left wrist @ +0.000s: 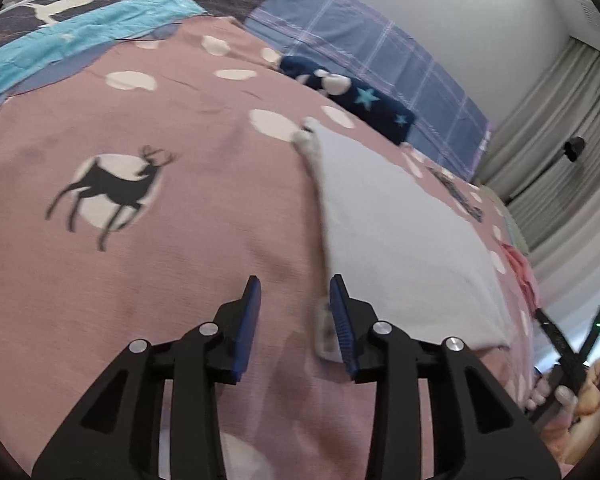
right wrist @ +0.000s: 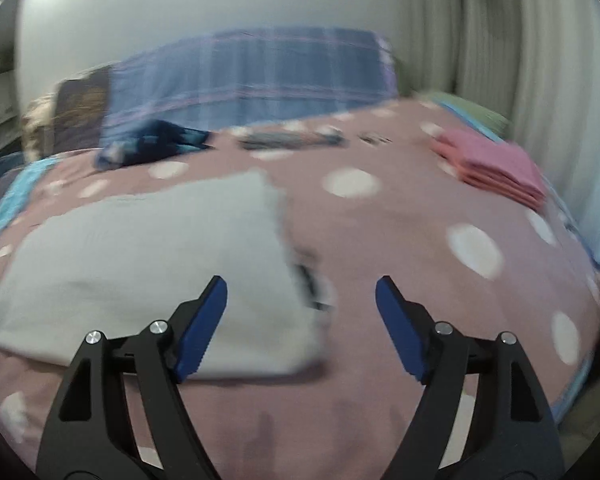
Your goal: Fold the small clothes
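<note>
On the pink dotted bedspread point(left wrist: 188, 264) a pale grey garment point(left wrist: 400, 240) lies flat, and it is seen from both wrist views. In the left wrist view the garment is set to the right of the left tool point(left wrist: 294, 292); its left edge runs away from the camera, from a thickened hem just beside the right-hand finger up to a far corner point(left wrist: 308, 128). That edge is judged to be the long axis that matters for the next fold. The left tool is held moderately apart and empty, with the near end of the hem lying at the inner side of its right finger; whether the pad touches the cloth cannot be told.

In the right wrist view, which is blurred, the same garment point(right wrist: 148, 264) is placed to the left of and ahead of the right tool point(right wrist: 300, 292). The right tool is spread wide and grips nothing; its left finger is seen over the near right part of the cloth, its right finger over bare bedspread.

The garment is thus flanked, one tool at each near corner. A stack of folded pink cloths point(right wrist: 496, 168) is seen well apart at the far right, and a dark blue starred garment point(left wrist: 352, 96) lies beyond the grey one, near the blue checked bedding point(left wrist: 364, 48).
</note>
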`<state>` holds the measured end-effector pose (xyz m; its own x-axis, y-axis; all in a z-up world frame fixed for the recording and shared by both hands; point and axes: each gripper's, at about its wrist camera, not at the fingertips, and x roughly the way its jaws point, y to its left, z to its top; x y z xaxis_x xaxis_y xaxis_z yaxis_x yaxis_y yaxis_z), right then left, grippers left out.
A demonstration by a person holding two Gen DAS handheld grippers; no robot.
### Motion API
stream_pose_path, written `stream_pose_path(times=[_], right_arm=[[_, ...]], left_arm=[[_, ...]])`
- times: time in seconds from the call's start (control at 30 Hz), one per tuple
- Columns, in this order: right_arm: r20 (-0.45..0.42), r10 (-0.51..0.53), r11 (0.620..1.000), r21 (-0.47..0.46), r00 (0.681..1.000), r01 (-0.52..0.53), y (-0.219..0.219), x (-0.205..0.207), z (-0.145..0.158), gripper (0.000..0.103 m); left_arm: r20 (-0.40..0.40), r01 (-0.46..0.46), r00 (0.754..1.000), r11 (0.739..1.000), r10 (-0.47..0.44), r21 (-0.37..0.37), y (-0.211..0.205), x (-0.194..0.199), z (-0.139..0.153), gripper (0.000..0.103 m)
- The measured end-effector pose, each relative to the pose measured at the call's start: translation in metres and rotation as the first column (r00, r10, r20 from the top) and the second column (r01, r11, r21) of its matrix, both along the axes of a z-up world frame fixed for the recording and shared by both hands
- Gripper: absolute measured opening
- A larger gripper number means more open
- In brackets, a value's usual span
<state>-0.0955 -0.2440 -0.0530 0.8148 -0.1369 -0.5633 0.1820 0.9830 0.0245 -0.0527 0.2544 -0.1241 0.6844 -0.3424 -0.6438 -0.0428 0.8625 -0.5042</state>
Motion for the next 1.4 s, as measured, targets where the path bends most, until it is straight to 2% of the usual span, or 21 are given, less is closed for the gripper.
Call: stream_pose_path(times=[0.13, 0.17, 0.3, 0.4, 0.47, 0.6, 0.73, 0.9, 0.93, 1.0, 1.03, 1.07, 1.1, 1.13, 1.2, 1.27, 1.4], right_arm=[[0.014, 0.223, 0.974, -0.042, 0.975, -0.222, 0.056, 0.007, 0.009, 0.073], [0.006, 0.295, 0.953, -0.072, 0.955, -0.294, 0.076, 0.008, 0.01, 0.072], [-0.024, 0.424, 0.902, -0.079, 0.905, -0.424, 0.116, 0.013, 0.008, 0.072], [-0.057, 0.478, 0.874, -0.069, 0.876, -0.482, 0.138, 0.019, 0.005, 0.072], [-0.079, 0.504, 0.856, -0.081, 0.86, -0.51, 0.15, 0.02, 0.002, 0.072], [-0.109, 0.521, 0.843, -0.085, 0.846, -0.531, 0.171, 0.017, 0.0, 0.073], [-0.116, 0.522, 0.841, -0.095, 0.845, -0.532, 0.18, 0.014, 0.003, 0.074], [-0.149, 0.529, 0.83, -0.117, 0.836, -0.546, 0.192, 0.018, 0.002, 0.075], [-0.167, 0.536, 0.82, -0.129, 0.828, -0.557, 0.197, 0.024, 0.002, 0.075], [-0.191, 0.556, 0.797, -0.155, 0.809, -0.584, 0.208, 0.039, 0.006, 0.067], [-0.199, 0.569, 0.783, -0.165, 0.798, -0.599, 0.213, 0.046, 0.009, 0.043], [-0.216, 0.598, 0.757, -0.165, 0.772, -0.632, 0.223, 0.058, 0.014, 0.017], [-0.23, 0.621, 0.737, -0.151, 0.749, -0.658, 0.231, 0.069, 0.017, 0.009], [-0.247, 0.654, 0.711, -0.122, 0.715, -0.692, 0.245, 0.087, 0.023, 0.006], [-0.264, 0.671, 0.685, -0.136, 0.693, -0.716, 0.268, 0.109, 0.03, 0.006], [-0.291, 0.679, 0.654, -0.178, 0.674, -0.736, 0.3, 0.134, 0.035, 0.006], [-0.372, 0.718, 0.582, -0.144, 0.588, -0.801, 0.355, 0.174, 0.031, 0.008]], left_arm=[[-0.007, 0.02, 1.0, 1.0, -0.02, -0.008, -0.002, 0.001, -0.007, 0.036], [-0.003, 0.04, 0.999, 0.999, -0.04, 0.004, -0.005, 0.001, -0.009, 0.039], [0.021, 0.101, 0.994, 0.99, -0.103, 0.097, -0.017, 0.0, -0.008, 0.039], [0.038, 0.15, 0.988, 0.986, -0.153, 0.074, -0.019, 0.001, -0.004, 0.04], [0.078, 0.194, 0.977, 0.978, -0.199, 0.073, -0.028, 0.003, 0.005, 0.04], [0.14, 0.27, 0.95, 0.96, -0.279, 0.078, -0.046, 0.01, 0.018, 0.047], [0.105, 0.288, 0.948, 0.949, -0.302, 0.127, -0.054, 0.022, 0.011, 0.047], [0.157, 0.323, 0.934, 0.946, -0.32, 0.005, -0.037, 0.013, 0.008, 0.047], [0.16, 0.308, 0.939, 0.951, -0.305, 0.007, -0.033, 0.011, 0.007, 0.047], [0.151, 0.258, 0.954, 0.966, -0.259, 0.027, -0.021, 0.011, 0.004, 0.047], [0.139, 0.232, 0.963, 0.972, -0.233, 0.023, -0.015, 0.014, 0.003, 0.047], [0.118, 0.2, 0.972, 0.979, -0.202, 0.025, -0.008, 0.018, 0.0, 0.047], [0.093, 0.169, 0.98, 0.984, -0.174, 0.063, -0.005, 0.026, -0.002, 0.047], [0.074, 0.153, 0.984, 0.984, -0.16, 0.096, -0.003, 0.034, -0.005, 0.047], [0.02, 0.149, 0.988, 0.985, -0.152, 0.086, 0.001, 0.054, -0.01, 0.044], [0.022, 0.179, 0.983, 0.981, -0.181, 0.079, 0.001, 0.065, -0.009, 0.044], [0.054, 0.279, 0.96, 0.959, -0.276, -0.047, -0.004, 0.081, -0.006, 0.044]])
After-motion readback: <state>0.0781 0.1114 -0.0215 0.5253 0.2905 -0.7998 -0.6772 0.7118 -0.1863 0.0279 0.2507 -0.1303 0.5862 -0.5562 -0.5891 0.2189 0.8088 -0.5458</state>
